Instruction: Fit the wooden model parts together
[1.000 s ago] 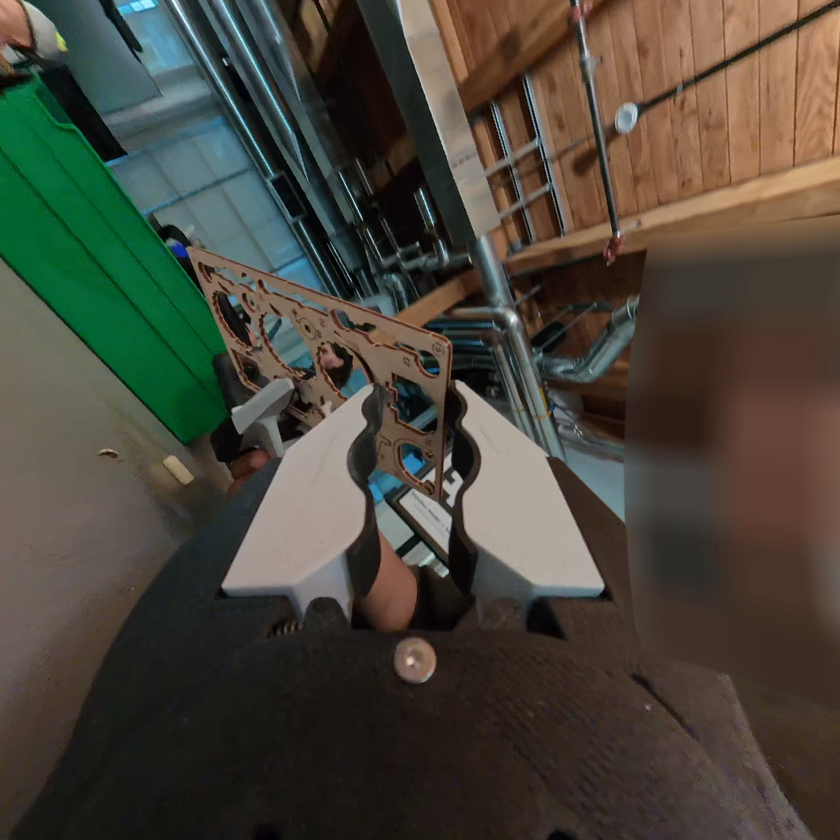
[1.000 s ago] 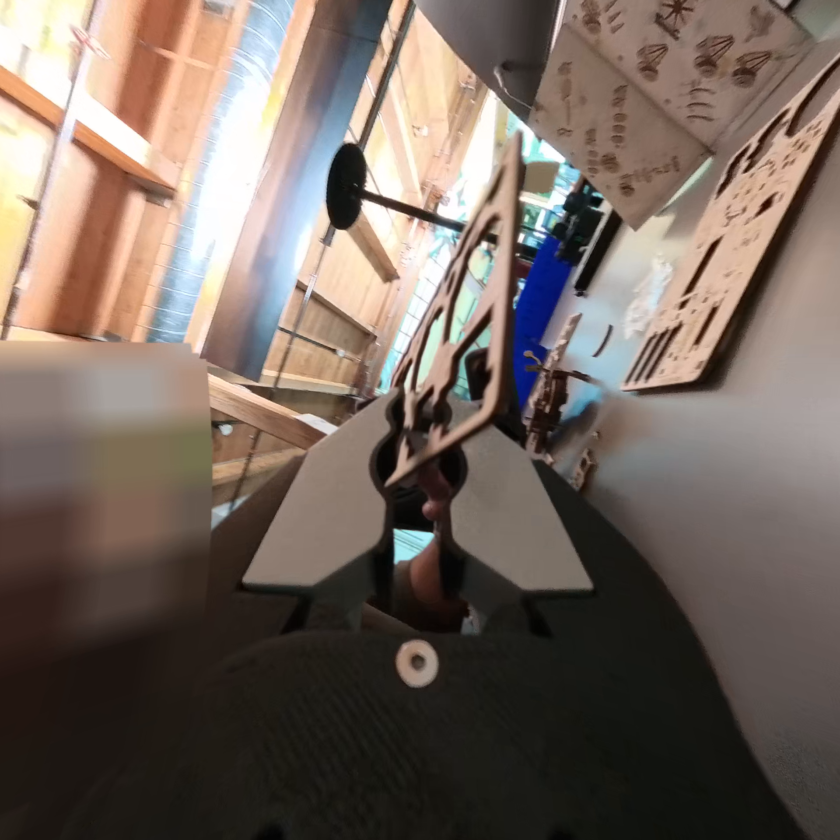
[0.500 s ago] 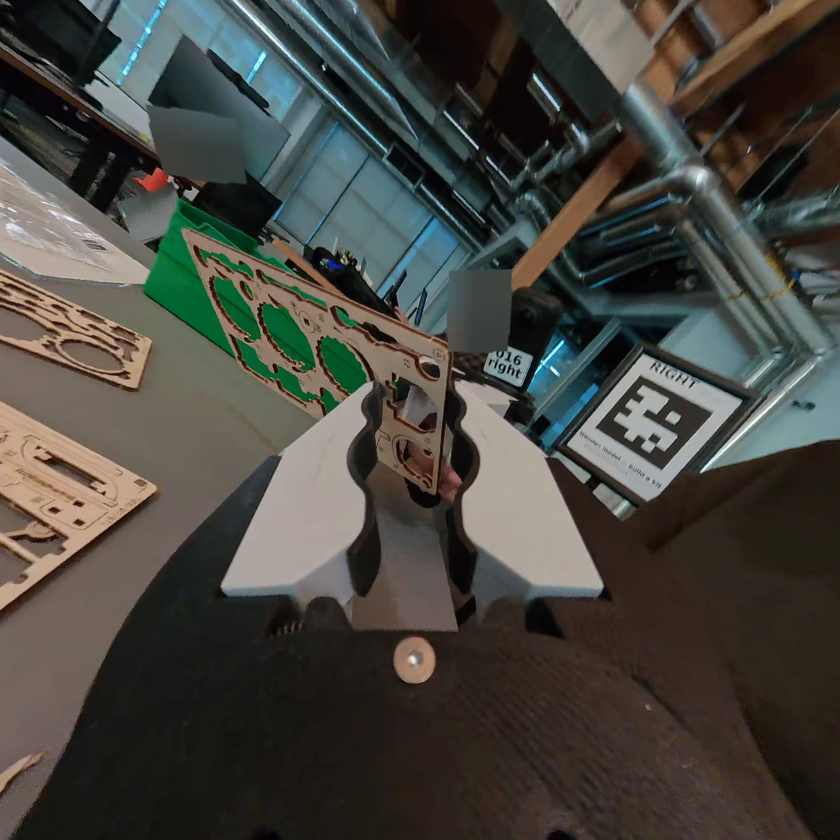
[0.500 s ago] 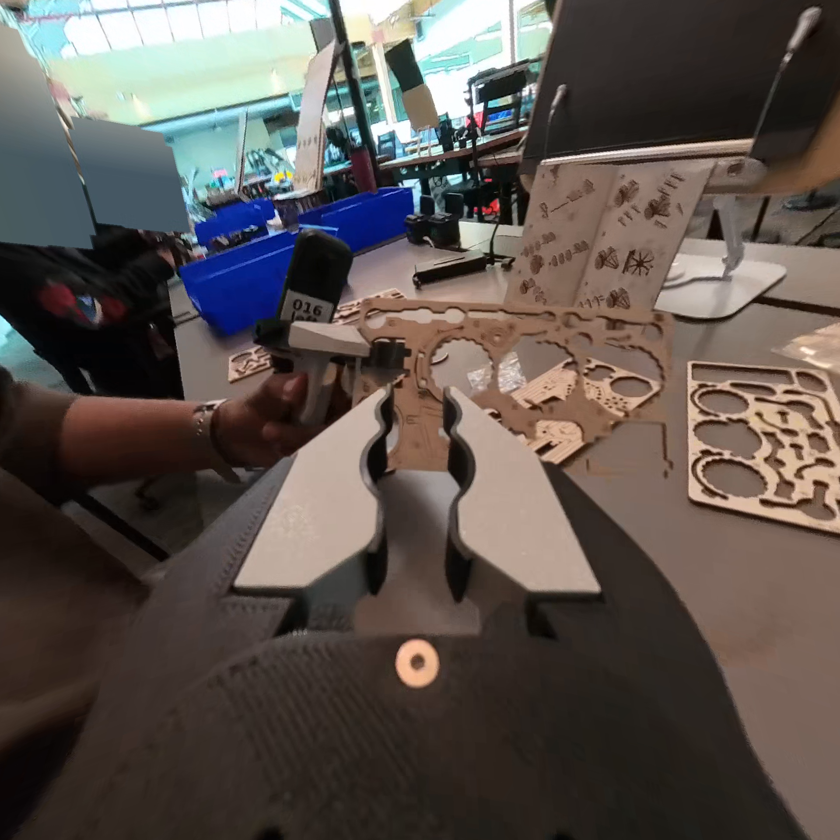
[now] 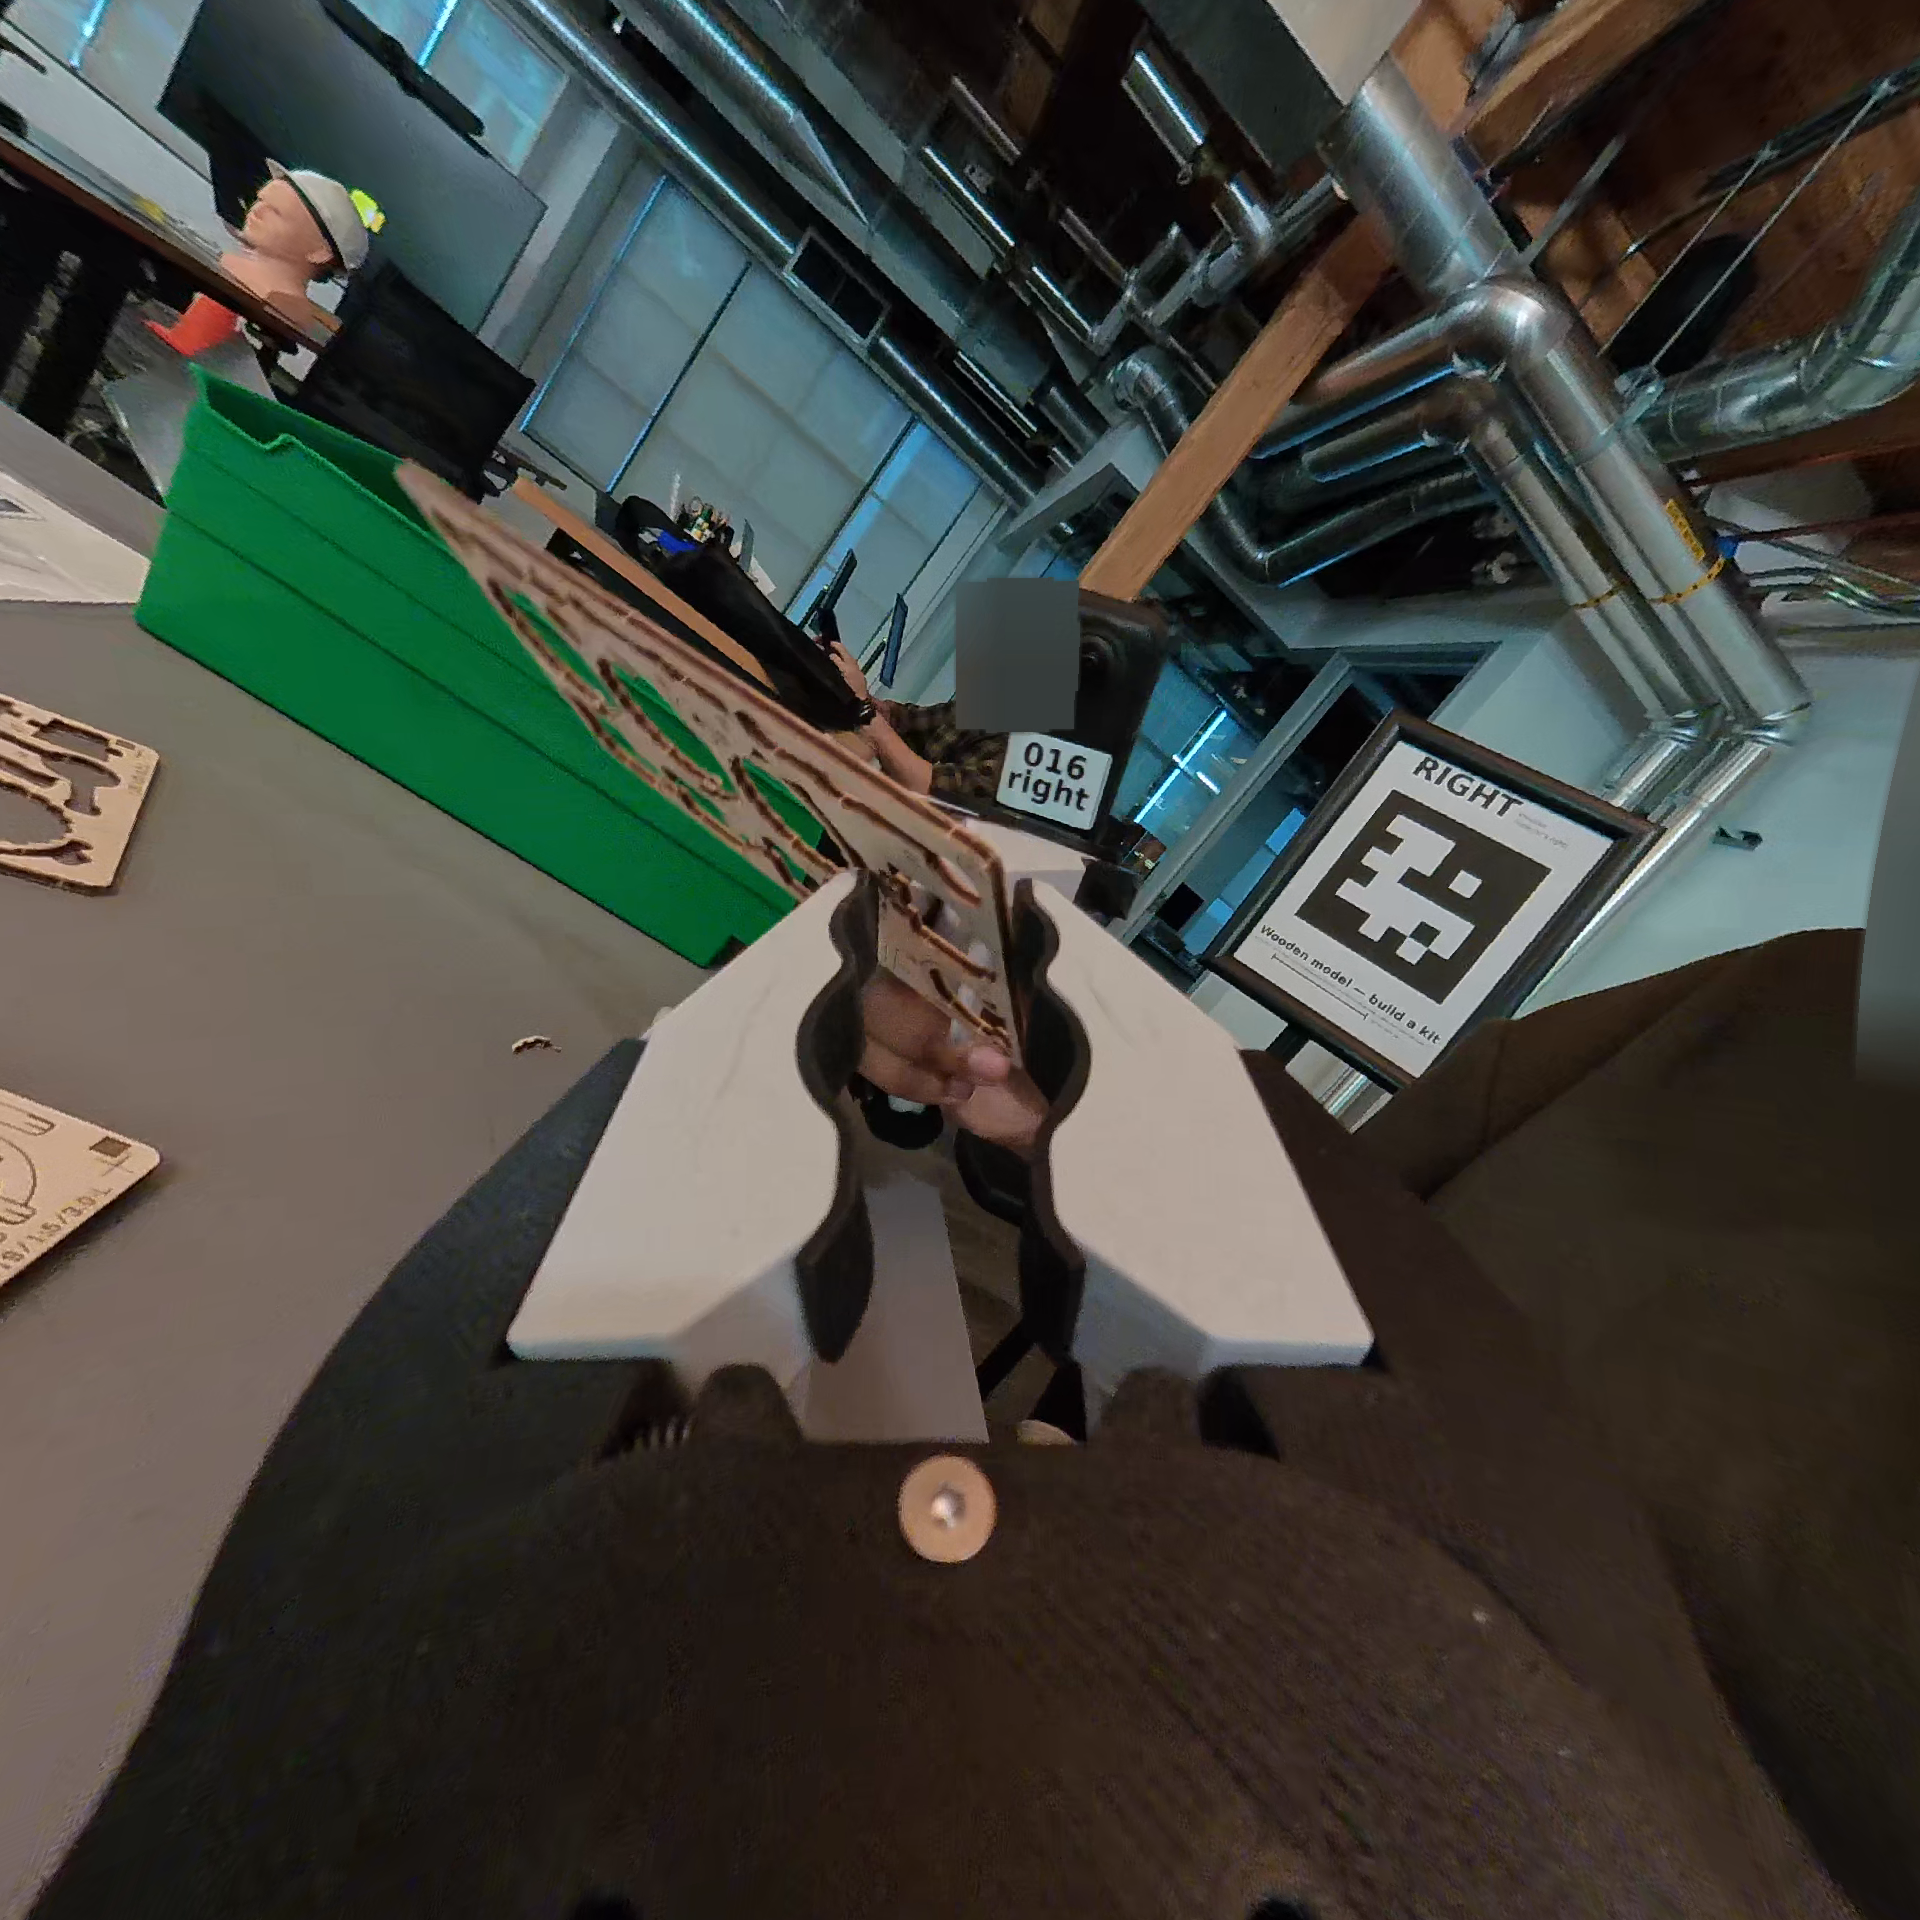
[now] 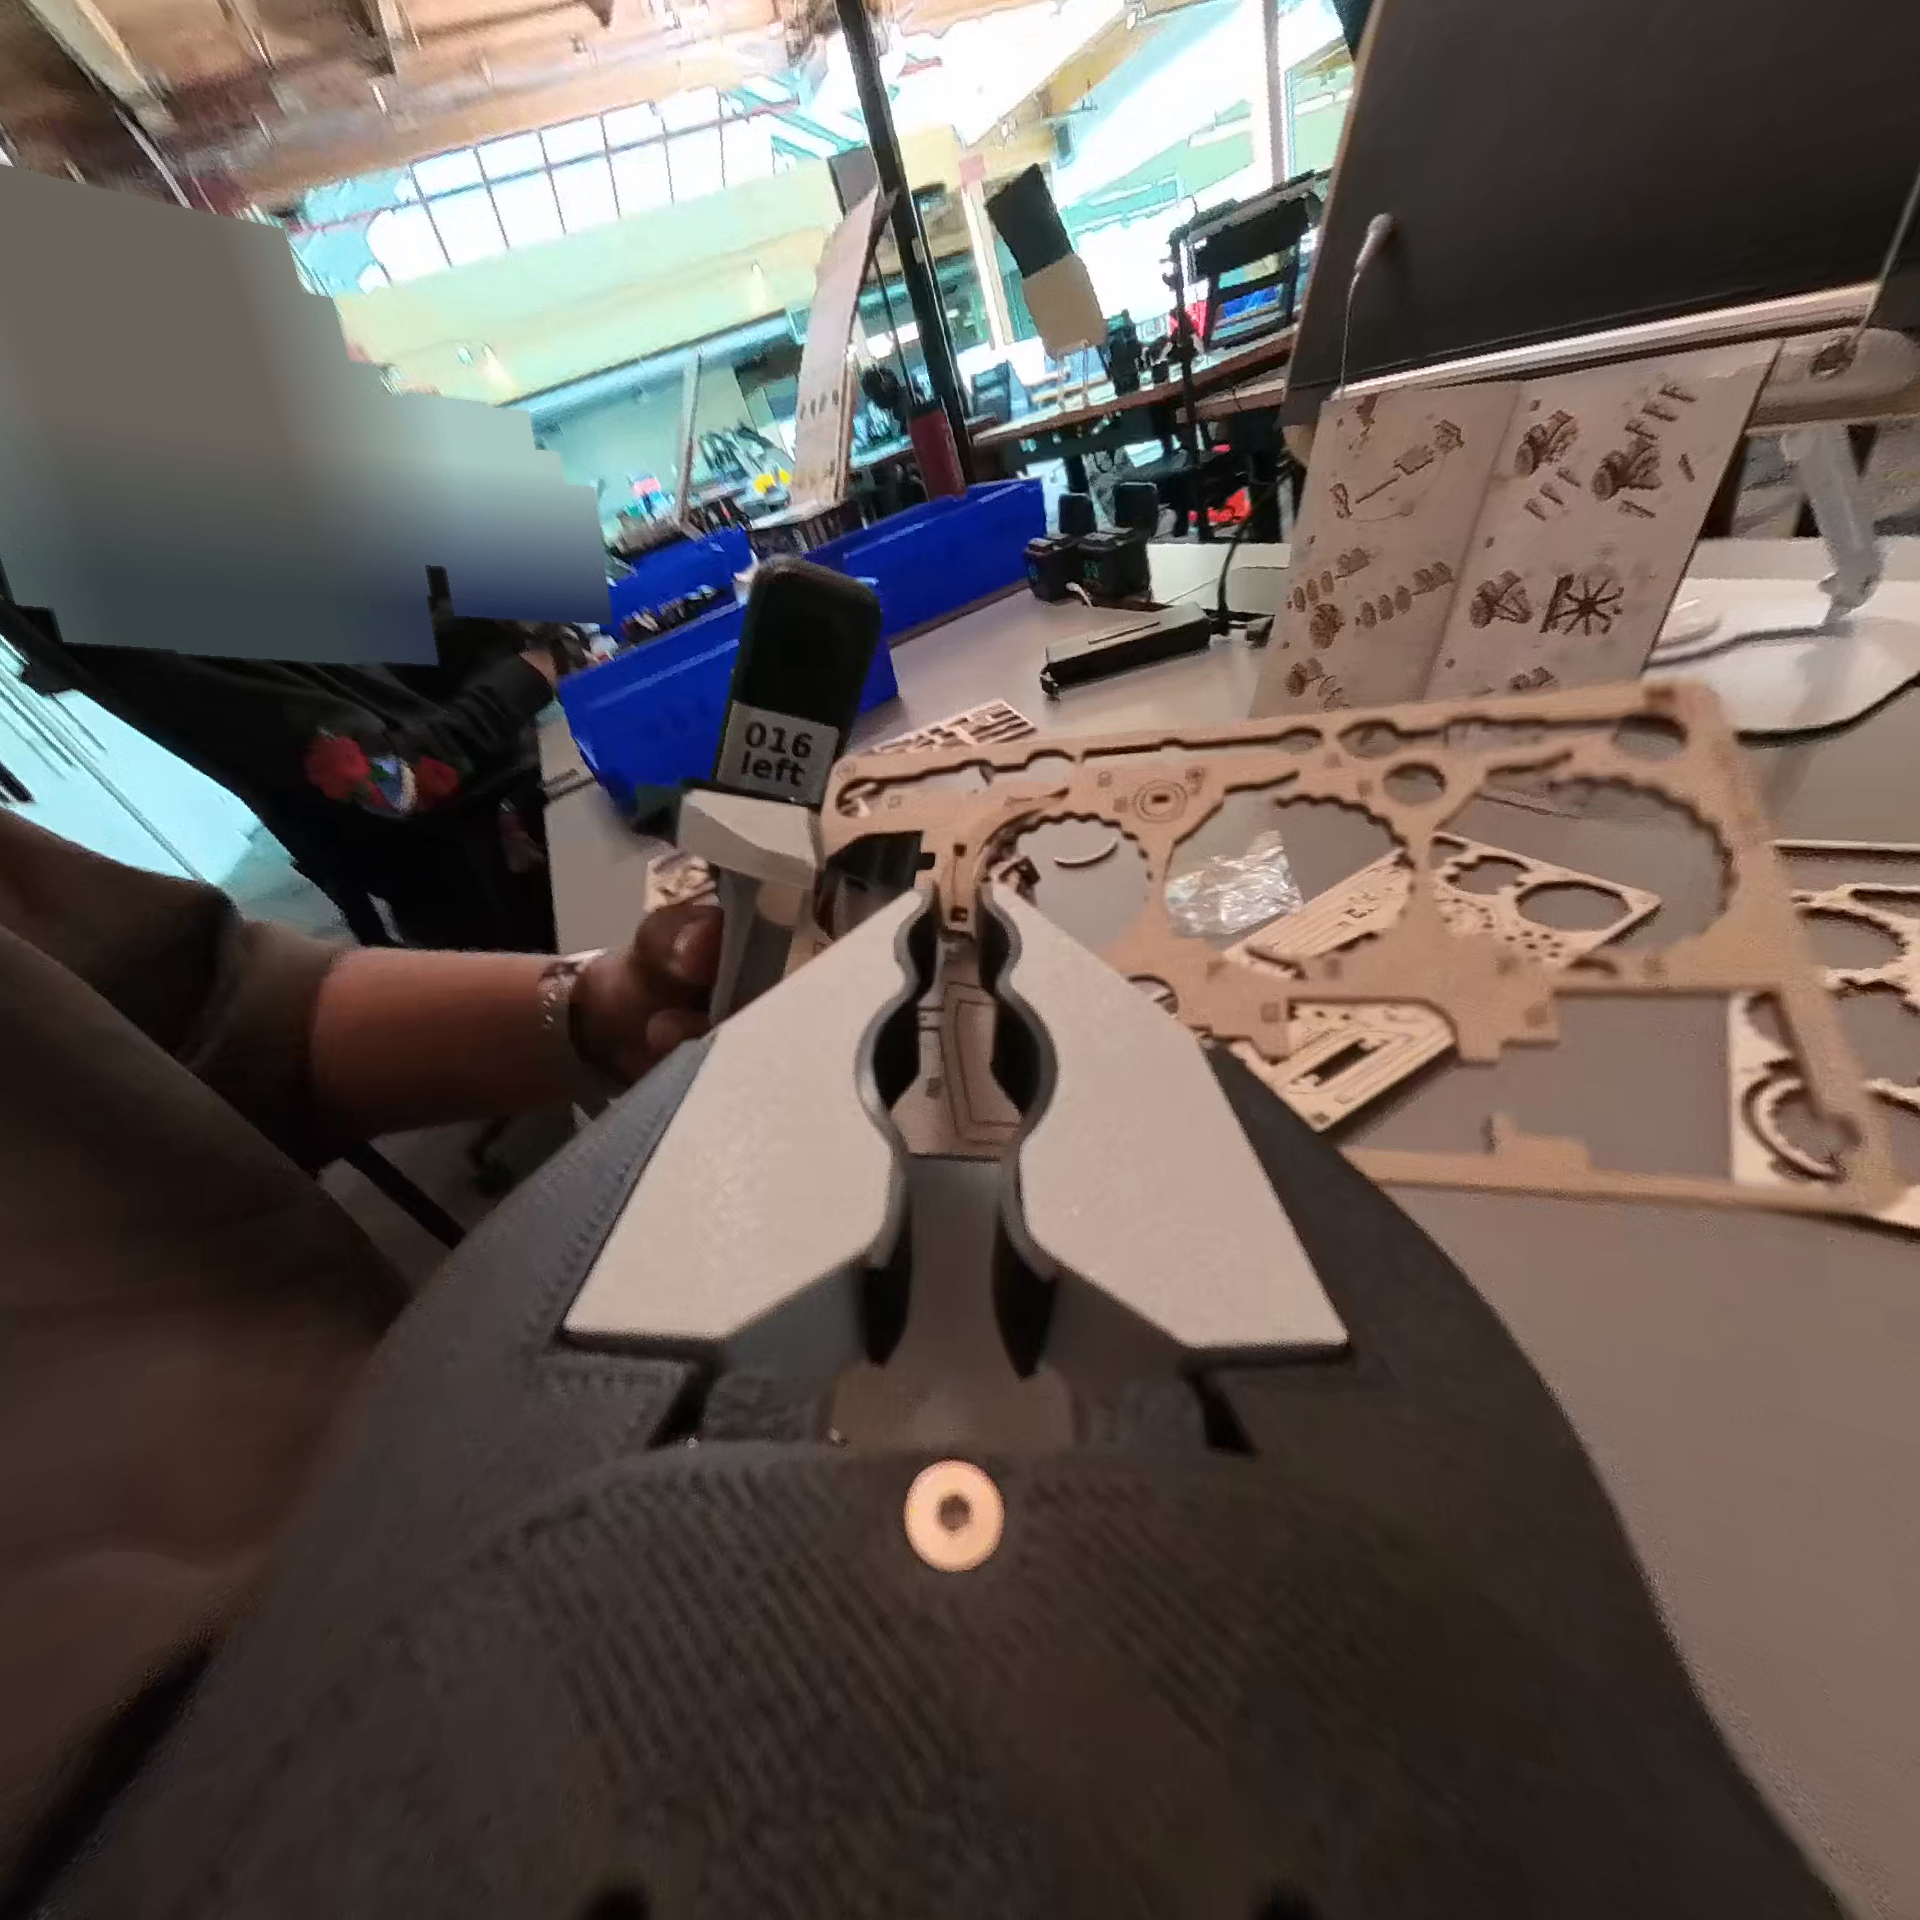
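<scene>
A thin wooden parts sheet (image 6: 1101, 800) with many cut-out holes is held in the air between both grippers, tilted over the grey table (image 6: 1558, 1351). My left gripper (image 5: 940, 904) is shut on one corner of the sheet (image 5: 914, 847), which stretches away to the upper left. Its black body (image 6: 800, 665) shows at the sheet's left edge in the right wrist view. My right gripper (image 6: 956, 904) is shut on a narrow part at the sheet's near edge. Its black body (image 5: 1117, 665) shows behind the sheet in the left wrist view.
More wooden sheets lie on the table (image 5: 62, 790) (image 6: 1860, 997) (image 6: 1351, 1039). A green bin (image 5: 416, 644) stands behind the sheet. Blue bins (image 6: 831, 603), an open instruction booklet (image 6: 1507, 540), a plastic bag (image 6: 1231, 894) and a framed sign (image 5: 1423, 894) are nearby. A person sits at the left (image 6: 364, 748). Left and right tips are no more than a few centimetres apart.
Both views have swung down from the ceiling to the table. The right gripper's jaws stood apart half a second ago and are now closed on the sheet's edge. The sheet lies flatter.
</scene>
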A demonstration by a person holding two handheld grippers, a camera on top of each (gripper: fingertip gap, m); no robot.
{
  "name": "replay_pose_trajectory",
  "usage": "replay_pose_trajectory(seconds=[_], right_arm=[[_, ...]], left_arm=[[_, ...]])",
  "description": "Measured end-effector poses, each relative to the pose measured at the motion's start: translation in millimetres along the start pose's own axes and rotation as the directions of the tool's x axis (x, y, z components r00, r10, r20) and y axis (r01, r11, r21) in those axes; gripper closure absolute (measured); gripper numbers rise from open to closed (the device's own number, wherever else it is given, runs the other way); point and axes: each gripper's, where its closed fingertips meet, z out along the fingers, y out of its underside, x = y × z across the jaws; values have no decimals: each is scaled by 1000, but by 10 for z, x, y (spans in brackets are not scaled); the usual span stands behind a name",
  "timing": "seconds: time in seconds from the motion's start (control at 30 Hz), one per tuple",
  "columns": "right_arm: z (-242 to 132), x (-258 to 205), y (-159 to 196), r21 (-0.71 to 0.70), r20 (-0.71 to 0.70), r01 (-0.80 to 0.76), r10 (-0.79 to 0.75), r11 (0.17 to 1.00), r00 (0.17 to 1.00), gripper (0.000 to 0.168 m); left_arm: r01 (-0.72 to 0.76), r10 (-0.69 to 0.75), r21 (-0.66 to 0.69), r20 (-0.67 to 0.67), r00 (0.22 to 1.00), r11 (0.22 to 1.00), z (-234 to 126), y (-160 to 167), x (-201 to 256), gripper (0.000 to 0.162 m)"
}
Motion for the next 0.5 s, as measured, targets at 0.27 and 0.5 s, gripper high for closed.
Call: replay_pose_trajectory(seconds=[0.27, 0.5], right_arm=[[-163, 155, -177, 168, 157, -361, 336, 918, 929, 168], [-28, 195, 51, 15, -73, -66, 67, 998, 995, 147]], left_arm=[[34, -35, 23, 43, 998, 999, -49, -65, -88, 161], [54, -61, 47, 165, 984, 997, -46, -61, -242, 162]])
